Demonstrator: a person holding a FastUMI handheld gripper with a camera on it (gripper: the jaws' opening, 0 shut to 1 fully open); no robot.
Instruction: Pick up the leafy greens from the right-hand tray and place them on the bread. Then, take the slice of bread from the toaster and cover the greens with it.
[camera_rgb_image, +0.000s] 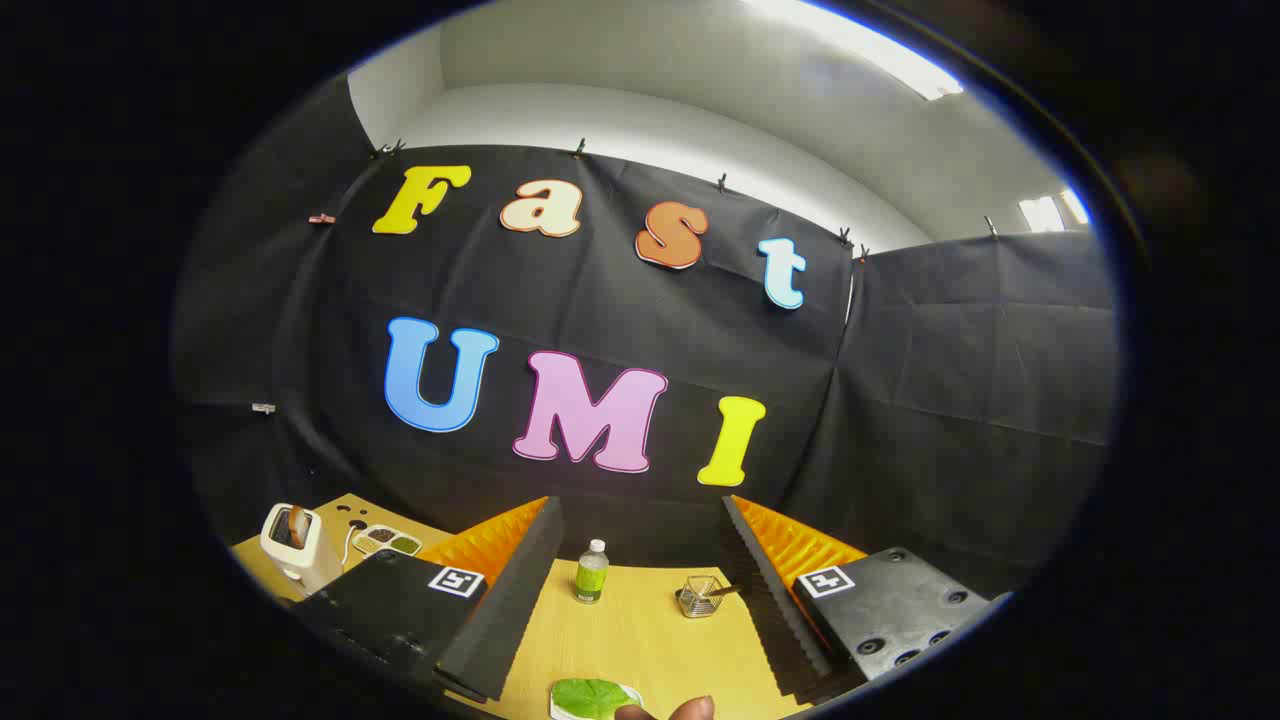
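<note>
Between spread gripper (640, 600) fingers: leafy greens (590, 697) on plate; beyond, bottle (591, 572), wire basket (702, 596). Toaster (292, 540) w/ bread slice (297, 520).

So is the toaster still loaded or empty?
Loaded: a brown slice of bread stands up out of the white toaster's slot, beyond the open gripper's fingers, which hold nothing.

This is a staged recording booth inside a plain white-walled room, not a real kitchen. Black cloth (620, 330) is clipped up as walls on all sides, with a bright ceiling light (860, 50) above. A light wooden table (640, 640) carries a few kitchen props: a white toaster (292, 545), a small divided dish (388, 541), a green-labelled bottle (591, 572) and a wire basket (702, 596).
</note>
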